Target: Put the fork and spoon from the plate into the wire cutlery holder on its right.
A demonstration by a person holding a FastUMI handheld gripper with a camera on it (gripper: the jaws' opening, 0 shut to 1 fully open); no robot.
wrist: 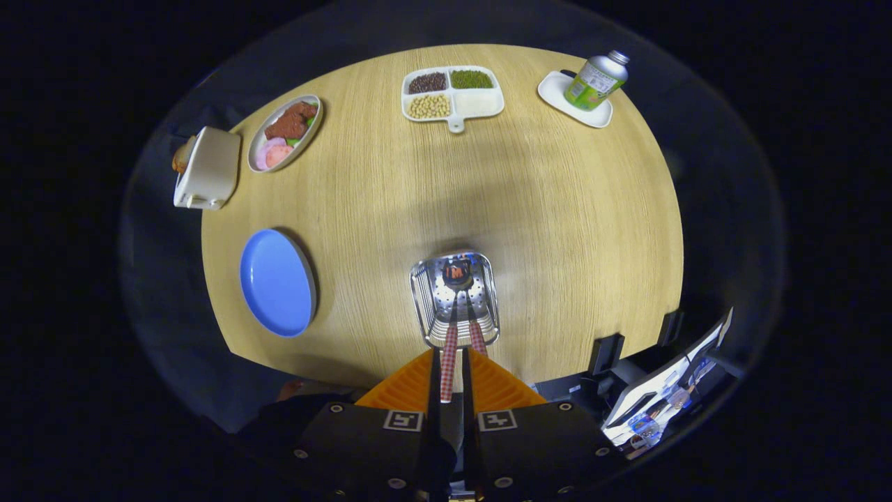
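Observation:
I look straight down on a round wooden table (pixel 557 209). The wire cutlery holder (pixel 425 307) stands just ahead of my fingers. One red-checked handle (pixel 478 339) leans inside it. A second red-checked handle (pixel 448 366) runs from the holder back between my fingers (pixel 411 387), with its head down in the holder. I cannot tell which piece is the fork and which the spoon. My gripper (pixel 449 354) is shut on that second handle. The blue plate (pixel 277 282) lies left of the holder with nothing on it.
At the table's far side stand a white divided tray of beans (pixel 451 94), an oval dish of food (pixel 286 132), a white toaster-like box (pixel 207 167) and a green bottle (pixel 596 78) on a white dish. A screen and cables (pixel 669 394) sit beside the table's near right edge.

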